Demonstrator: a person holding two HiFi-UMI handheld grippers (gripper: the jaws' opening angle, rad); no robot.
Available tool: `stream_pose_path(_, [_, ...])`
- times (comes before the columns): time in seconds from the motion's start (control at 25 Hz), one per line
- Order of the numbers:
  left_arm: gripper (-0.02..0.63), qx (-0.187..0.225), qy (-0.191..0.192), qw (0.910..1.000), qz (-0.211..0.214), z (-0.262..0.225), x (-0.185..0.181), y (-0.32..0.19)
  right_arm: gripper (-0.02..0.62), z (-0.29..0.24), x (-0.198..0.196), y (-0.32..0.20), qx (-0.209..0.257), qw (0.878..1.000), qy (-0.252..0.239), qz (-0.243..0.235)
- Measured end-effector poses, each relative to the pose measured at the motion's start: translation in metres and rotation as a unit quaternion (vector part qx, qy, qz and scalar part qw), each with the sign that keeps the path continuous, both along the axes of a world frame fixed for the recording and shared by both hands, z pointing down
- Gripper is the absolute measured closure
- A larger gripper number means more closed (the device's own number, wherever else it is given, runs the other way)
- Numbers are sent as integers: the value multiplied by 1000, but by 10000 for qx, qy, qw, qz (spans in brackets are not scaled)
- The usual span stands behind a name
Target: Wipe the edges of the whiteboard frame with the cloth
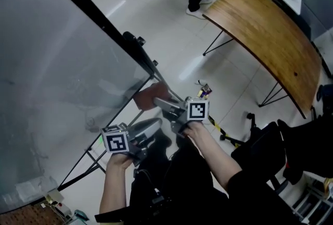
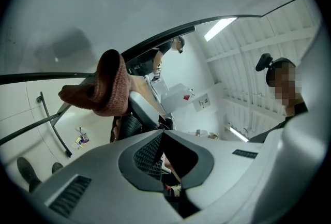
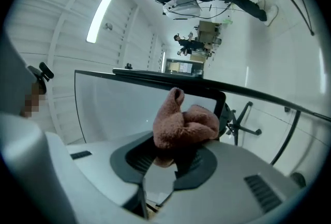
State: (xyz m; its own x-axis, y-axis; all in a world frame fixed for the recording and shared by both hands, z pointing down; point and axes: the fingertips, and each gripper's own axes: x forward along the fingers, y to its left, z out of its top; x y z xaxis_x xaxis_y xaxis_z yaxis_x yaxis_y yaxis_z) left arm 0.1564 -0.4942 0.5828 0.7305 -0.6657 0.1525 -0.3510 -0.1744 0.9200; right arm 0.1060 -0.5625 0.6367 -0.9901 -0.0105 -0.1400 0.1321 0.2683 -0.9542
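Right tongs [image 3: 173,157] pinching cloth [image 3: 182,123], its pink-brown bulk bunched above the jaws; left tongs [image 2: 163,135] pressed together on nothing, low and just beside the right in the head view. Ahead and to the left, whiteboard [image 1: 52,57], a tilted grey sheet edged by a black frame [image 1: 99,11]. Pale tiled floor [image 1: 171,37] beneath. Curved wooden table [image 1: 270,26] off to the right, well apart. Cloth at the frame's lower corner, touching or just short of it: cannot tell which.
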Motion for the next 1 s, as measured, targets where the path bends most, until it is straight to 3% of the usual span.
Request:
stream_pose_path(0.28, [611, 232, 393, 9988, 174, -30, 5, 3, 502, -52, 19, -2, -87, 9972, -628, 388])
stream_pose_path(0.64, [611, 423, 807, 9935, 683, -69, 9, 6, 502, -97, 22, 2, 125, 9945, -711, 755])
stream_pose_path(1.0, [611, 898, 1183, 9838, 1004, -92, -14, 98, 502, -118, 4, 94, 384, 9932, -404, 1023])
